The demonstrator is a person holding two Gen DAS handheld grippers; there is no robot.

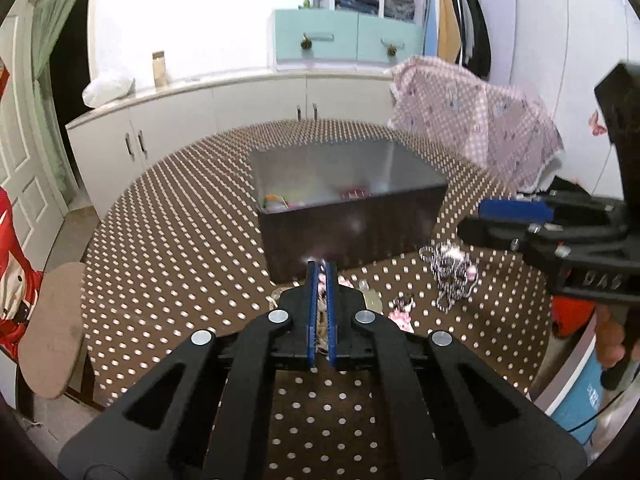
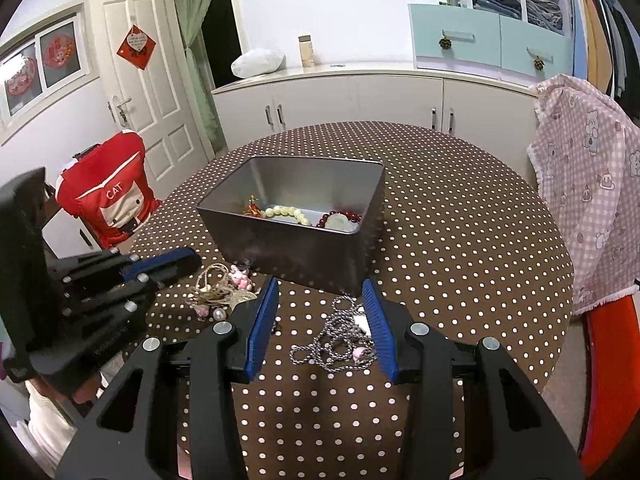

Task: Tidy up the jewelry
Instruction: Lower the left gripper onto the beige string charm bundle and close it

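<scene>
A dark metal box (image 2: 304,248) stands on the polka-dot table (image 2: 460,240); it also shows in the left wrist view (image 1: 352,224). Inside lie a cream bead bracelet (image 2: 286,214), a red bead bracelet (image 2: 342,218) and a small red-gold piece (image 2: 252,208). My left gripper (image 1: 320,270) is shut on a small pale pink piece of jewelry, lifted just before the box; it shows in the right wrist view (image 2: 184,262). My right gripper (image 2: 320,292) is open above a silver chain necklace (image 2: 340,340), which also shows in the left wrist view (image 1: 450,276).
A beige cord necklace with pink charms (image 2: 220,292) lies left of the chain. More pink charms (image 1: 400,312) lie on the table. A chair with a pink patterned cloth (image 2: 588,200) stands at right, a red-covered chair (image 2: 104,200) at left, white cabinets (image 2: 360,100) behind.
</scene>
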